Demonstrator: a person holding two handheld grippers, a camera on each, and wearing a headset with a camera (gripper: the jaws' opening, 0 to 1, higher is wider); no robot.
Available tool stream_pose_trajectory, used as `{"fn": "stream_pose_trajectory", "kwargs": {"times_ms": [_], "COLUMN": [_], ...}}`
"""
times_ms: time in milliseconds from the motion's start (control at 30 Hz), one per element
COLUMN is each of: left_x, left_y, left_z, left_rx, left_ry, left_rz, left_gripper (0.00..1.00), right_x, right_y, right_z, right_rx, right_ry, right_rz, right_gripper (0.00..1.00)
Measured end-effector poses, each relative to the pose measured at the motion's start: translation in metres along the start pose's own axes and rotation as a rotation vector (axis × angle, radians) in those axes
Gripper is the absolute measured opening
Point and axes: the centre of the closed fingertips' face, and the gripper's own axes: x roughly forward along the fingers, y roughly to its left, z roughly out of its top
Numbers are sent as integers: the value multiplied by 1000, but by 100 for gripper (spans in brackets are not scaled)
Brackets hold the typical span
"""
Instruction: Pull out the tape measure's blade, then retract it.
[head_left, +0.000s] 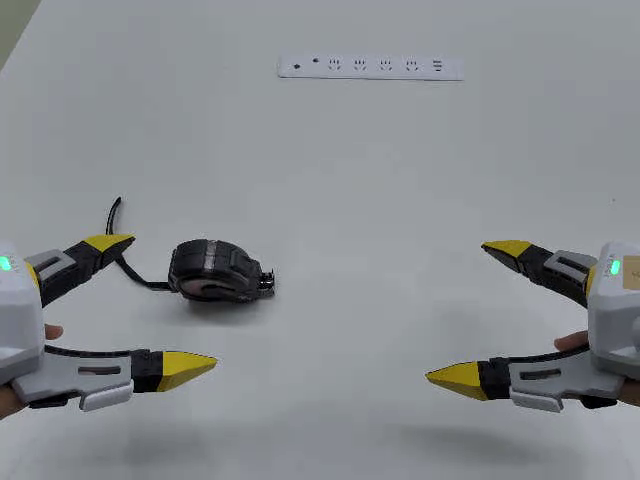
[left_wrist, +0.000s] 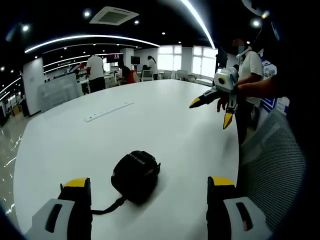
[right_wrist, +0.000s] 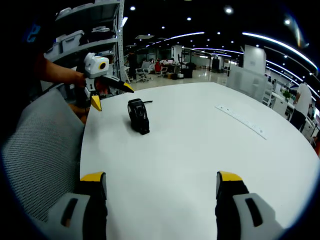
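A black tape measure (head_left: 215, 271) lies on the white table (head_left: 360, 180), its blade retracted and a black wrist strap (head_left: 128, 255) trailing to its left. My left gripper (head_left: 155, 305) hovers open just left of it, its yellow-tipped jaws spread wide with nothing between them. In the left gripper view the tape measure (left_wrist: 136, 175) sits a little ahead, between the jaws' lines. My right gripper (head_left: 480, 312) is open at the right, well away from the tape measure (right_wrist: 138, 115), which sits far ahead in the right gripper view.
A white power strip (head_left: 370, 67) lies flat at the far middle of the table. A mesh chair back (right_wrist: 40, 155) stands at the table's near edge. Several people stand at desks far behind the table.
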Motion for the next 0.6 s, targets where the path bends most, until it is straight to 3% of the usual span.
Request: {"fn": "stream_pose_trajectory", "kwargs": {"times_ms": [600], "left_x": [12], "left_y": [10], "left_z": [0], "left_rx": [62], "left_ry": [53], "left_rz": [-66], "left_gripper": [84], "right_x": [22], "right_y": [-4], "right_z": [10], "right_rx": [-68], "right_ry": [6], "right_rz": [51], "right_gripper": [88]}}
